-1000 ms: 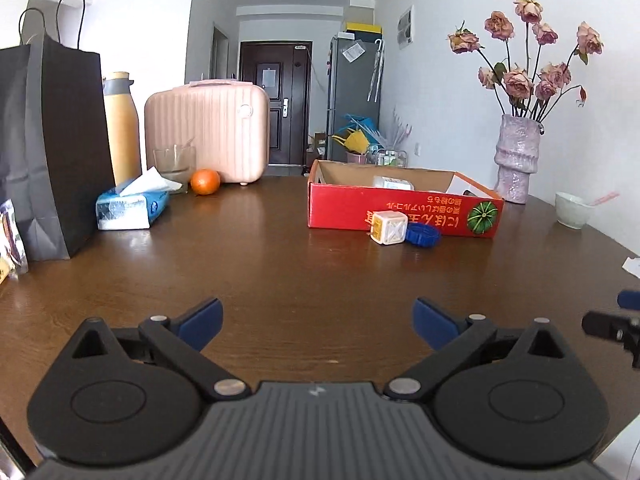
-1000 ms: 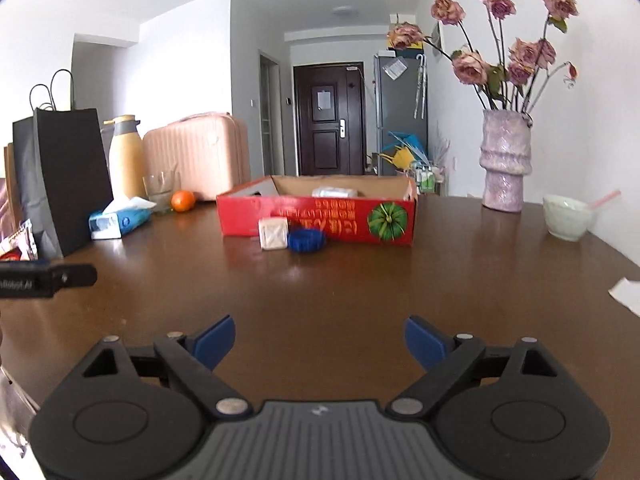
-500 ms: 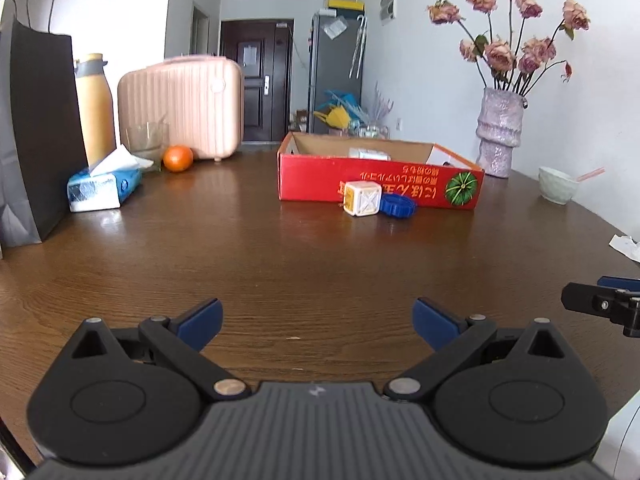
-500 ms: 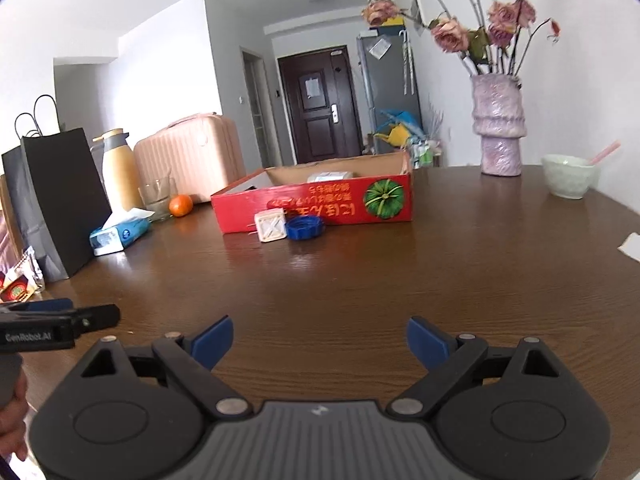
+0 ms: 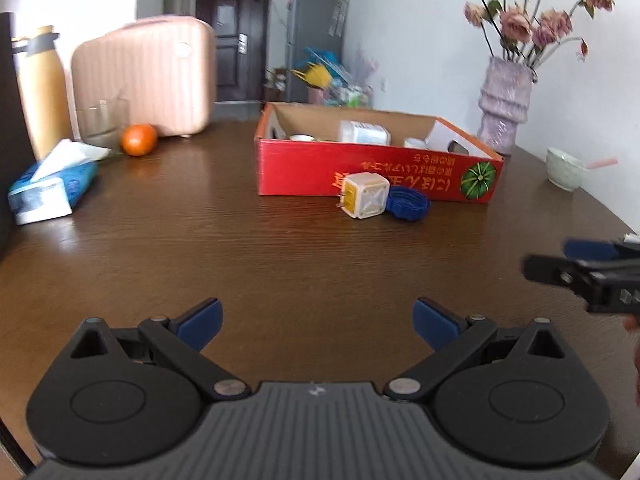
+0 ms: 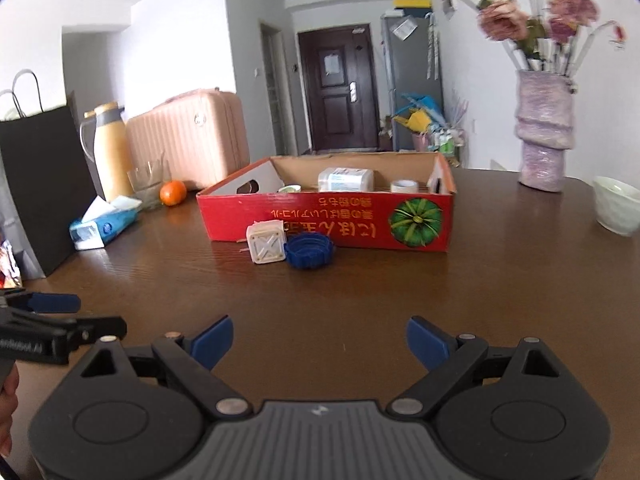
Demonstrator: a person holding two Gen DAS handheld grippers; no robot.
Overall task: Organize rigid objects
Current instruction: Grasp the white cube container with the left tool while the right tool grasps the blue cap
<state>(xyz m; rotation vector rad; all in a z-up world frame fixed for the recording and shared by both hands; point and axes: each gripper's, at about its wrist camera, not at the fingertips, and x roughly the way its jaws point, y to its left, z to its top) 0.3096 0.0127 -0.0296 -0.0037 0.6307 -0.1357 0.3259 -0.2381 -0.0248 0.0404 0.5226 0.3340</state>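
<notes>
A dark wooden table [image 5: 224, 248] fills both wrist views. Ahead of the left gripper [image 5: 316, 322], well apart from its tips and a little to the right, a white cube [image 5: 366, 195] lies on the table with a blue bottle cap [image 5: 407, 203] touching its right side. Both sit just in front of a red cardboard box [image 5: 360, 172], which holds a white bottle [image 5: 364, 133] and other small items. From the right gripper [image 6: 319, 340], the cube [image 6: 266, 242] and cap [image 6: 309, 251] lie ahead and slightly left, the box [image 6: 332, 220] just behind them.

Both grippers are spread wide with nothing between their blue pads [image 6: 212, 338], hovering above bare tabletop and angled gently downward toward the box. Each appears at the other view's edge: the right gripper [image 5: 576, 260] to the right, the left gripper [image 6: 68, 316] to the left, with part of a hand [image 6: 8, 396] gripping its handle.
</notes>
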